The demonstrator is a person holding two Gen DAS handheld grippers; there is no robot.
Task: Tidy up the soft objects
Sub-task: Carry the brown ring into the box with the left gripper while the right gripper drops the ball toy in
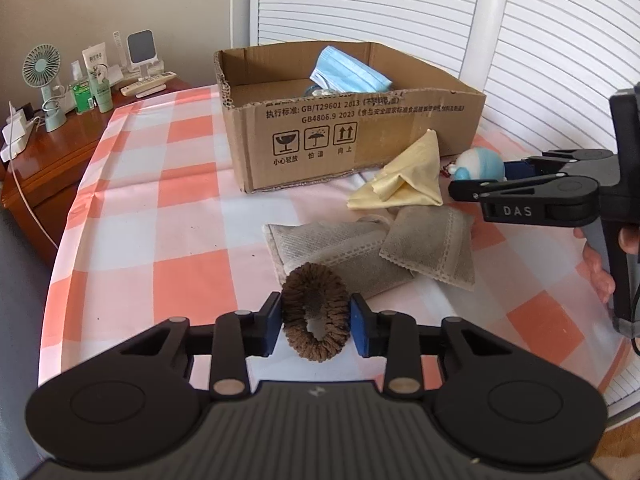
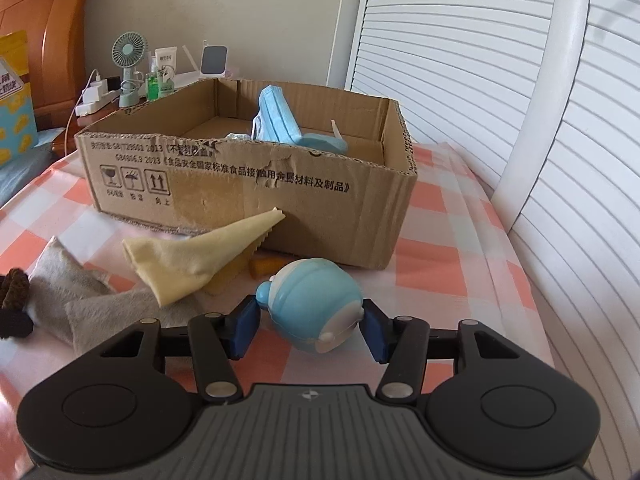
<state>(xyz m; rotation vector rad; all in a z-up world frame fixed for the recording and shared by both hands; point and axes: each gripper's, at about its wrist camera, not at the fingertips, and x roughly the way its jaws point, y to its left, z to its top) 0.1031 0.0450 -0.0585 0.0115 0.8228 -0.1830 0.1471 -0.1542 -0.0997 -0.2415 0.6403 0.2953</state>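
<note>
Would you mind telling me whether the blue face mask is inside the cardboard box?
Inside: the blue face mask stands within the cardboard box walls, poking above its rim.

Cardboard box (image 1: 344, 136) sat at the far middle of the table (image 1: 132, 248), face mask (image 1: 348, 72) inside it. Just before the box's near right corner lay a folded cloth (image 1: 404, 176), tip leaning on the box wall. Toy figure (image 2: 316, 312) sat right of the cloth, between the right gripper (image 2: 312, 330) fingers. Two pouches (image 1: 376, 252) lay nearer than the cloth, overlapping each other. Hair scrunchie (image 1: 316, 312) sat before the pouches, between the left gripper (image 1: 316, 322) fingers. Desk fan (image 1: 44, 80) and bottles (image 1: 90, 92) stood on a nightstand (image 1: 52, 160) left of the table.
</note>
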